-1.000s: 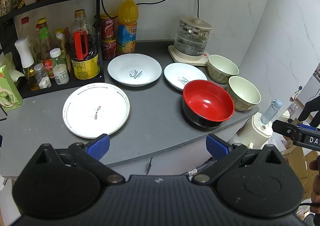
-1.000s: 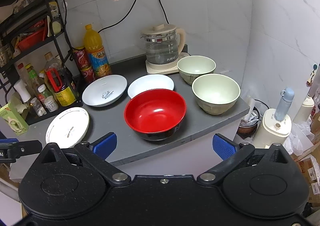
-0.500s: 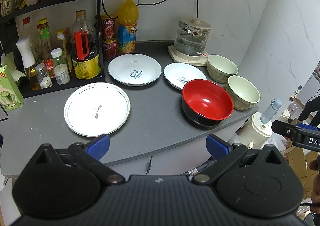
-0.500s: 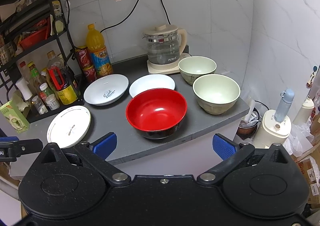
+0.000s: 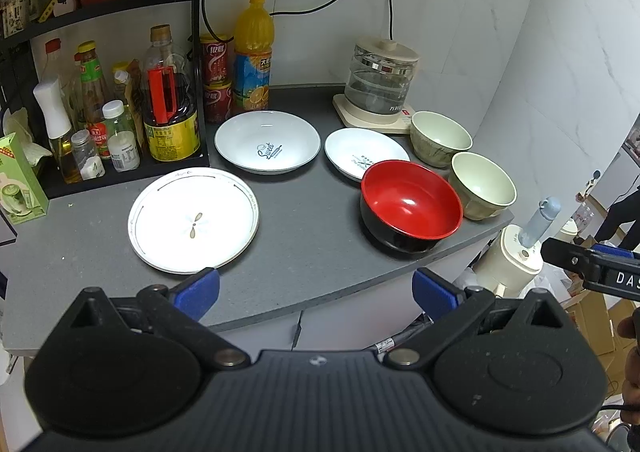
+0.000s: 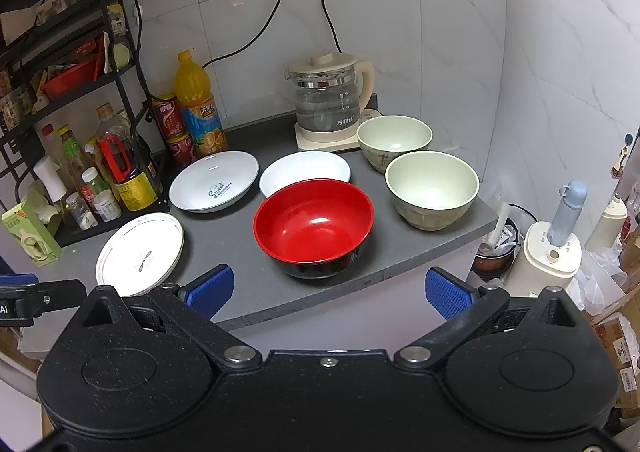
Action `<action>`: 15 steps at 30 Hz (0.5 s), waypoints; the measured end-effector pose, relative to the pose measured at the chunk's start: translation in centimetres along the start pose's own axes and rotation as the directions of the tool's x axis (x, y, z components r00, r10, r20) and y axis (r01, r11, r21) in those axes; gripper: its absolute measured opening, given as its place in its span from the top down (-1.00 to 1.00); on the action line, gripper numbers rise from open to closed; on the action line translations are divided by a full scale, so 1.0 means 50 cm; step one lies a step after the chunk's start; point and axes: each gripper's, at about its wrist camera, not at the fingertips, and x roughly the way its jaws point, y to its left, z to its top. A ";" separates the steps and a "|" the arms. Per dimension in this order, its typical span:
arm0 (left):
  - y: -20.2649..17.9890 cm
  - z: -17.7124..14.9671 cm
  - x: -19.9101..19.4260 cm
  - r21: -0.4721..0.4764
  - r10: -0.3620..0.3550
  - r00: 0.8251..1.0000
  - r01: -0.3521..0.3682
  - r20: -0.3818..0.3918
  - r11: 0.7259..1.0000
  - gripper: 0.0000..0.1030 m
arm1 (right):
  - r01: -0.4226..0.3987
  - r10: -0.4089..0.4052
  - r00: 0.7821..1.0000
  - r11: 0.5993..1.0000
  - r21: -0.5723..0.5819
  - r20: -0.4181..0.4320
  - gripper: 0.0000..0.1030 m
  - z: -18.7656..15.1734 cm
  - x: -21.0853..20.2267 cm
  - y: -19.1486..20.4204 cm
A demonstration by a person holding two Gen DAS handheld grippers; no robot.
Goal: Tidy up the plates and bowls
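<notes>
Everything is placed relative to the kettle (image 6: 330,100) at the back of the counter (image 6: 248,252). Two bowls (image 6: 394,140) (image 6: 432,188) are set just right of it. Two dishes (image 6: 305,172) (image 6: 214,181) are laid before and left of it, a larger bowl (image 6: 314,226) nearer the front edge, and a flat plate (image 6: 140,252) far left.

The grey counter (image 6: 240,236) carries three plates (image 6: 214,186), three bowls (image 6: 314,226) and a kettle (image 6: 326,100).

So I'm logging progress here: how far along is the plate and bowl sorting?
Nothing looks done: three plates, like the flat plate, and three bowls, like the red bowl, sit unstacked on the counter. Left gripper and right gripper are open, empty. All stacking remains.
</notes>
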 end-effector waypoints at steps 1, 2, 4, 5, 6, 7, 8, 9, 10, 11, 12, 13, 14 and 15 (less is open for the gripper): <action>0.000 0.000 0.000 0.001 0.000 1.000 0.000 0.000 1.000 -0.98 | 0.000 0.000 1.000 1.000 0.000 0.001 -1.00 -0.001 -0.001 0.000; 0.000 0.000 0.000 0.002 0.001 1.000 -0.001 0.001 1.000 -0.98 | 0.000 0.000 1.000 1.000 0.000 0.000 -1.00 0.000 -0.001 0.001; 0.000 -0.001 -0.003 0.001 -0.001 1.000 0.001 0.002 1.000 -0.98 | 0.002 -0.002 1.000 1.000 0.000 0.000 -1.00 0.000 -0.001 0.000; -0.001 -0.002 -0.005 0.001 -0.002 1.000 0.002 0.002 1.000 -0.98 | 0.002 -0.002 1.000 1.000 0.000 0.000 -1.00 0.000 -0.001 0.001; -0.001 -0.003 -0.006 0.001 -0.002 1.000 0.002 0.003 1.000 -0.98 | 0.003 -0.003 1.000 1.000 0.001 0.000 -1.00 0.000 -0.001 0.002; -0.001 -0.003 -0.006 0.002 -0.003 1.000 0.003 0.004 1.000 -0.98 | 0.004 -0.004 1.000 1.000 0.001 0.001 -1.00 -0.001 -0.002 0.002; -0.001 -0.003 -0.007 0.003 -0.004 1.000 0.004 0.005 1.000 -0.98 | 0.004 -0.004 1.000 1.000 0.000 0.002 -1.00 -0.001 -0.002 0.002; -0.002 -0.003 -0.007 0.005 -0.003 1.000 0.003 0.006 1.000 -0.98 | 0.003 -0.003 1.000 1.000 0.000 0.001 -1.00 0.000 -0.002 0.001; -0.002 -0.004 -0.008 0.006 -0.003 1.000 0.003 0.006 1.000 -0.98 | 0.003 -0.003 1.000 1.000 0.001 0.000 -1.00 -0.001 -0.002 0.001; -0.002 -0.004 -0.008 0.006 -0.004 1.000 0.004 0.006 1.000 -0.98 | 0.002 -0.002 1.000 1.000 0.001 0.001 -1.00 -0.001 -0.002 0.001; -0.001 -0.004 -0.009 0.004 -0.006 1.000 0.006 0.005 1.000 -0.98 | 0.001 -0.001 1.000 1.000 0.002 0.002 -1.00 -0.001 -0.002 0.001; -0.003 -0.005 -0.008 0.002 -0.006 1.000 0.006 0.005 1.000 -0.98 | 0.001 -0.001 1.000 1.000 0.001 0.003 -1.00 -0.001 -0.003 0.001; -0.004 -0.006 -0.009 0.001 -0.007 1.000 0.007 0.005 1.000 -0.98 | 0.001 -0.001 1.000 1.000 0.002 0.005 -1.00 -0.004 -0.006 0.000; -0.004 -0.006 -0.009 0.003 -0.006 1.000 0.006 0.006 1.000 -0.98 | 0.001 -0.001 1.000 1.000 0.003 0.007 -1.00 -0.006 -0.008 -0.001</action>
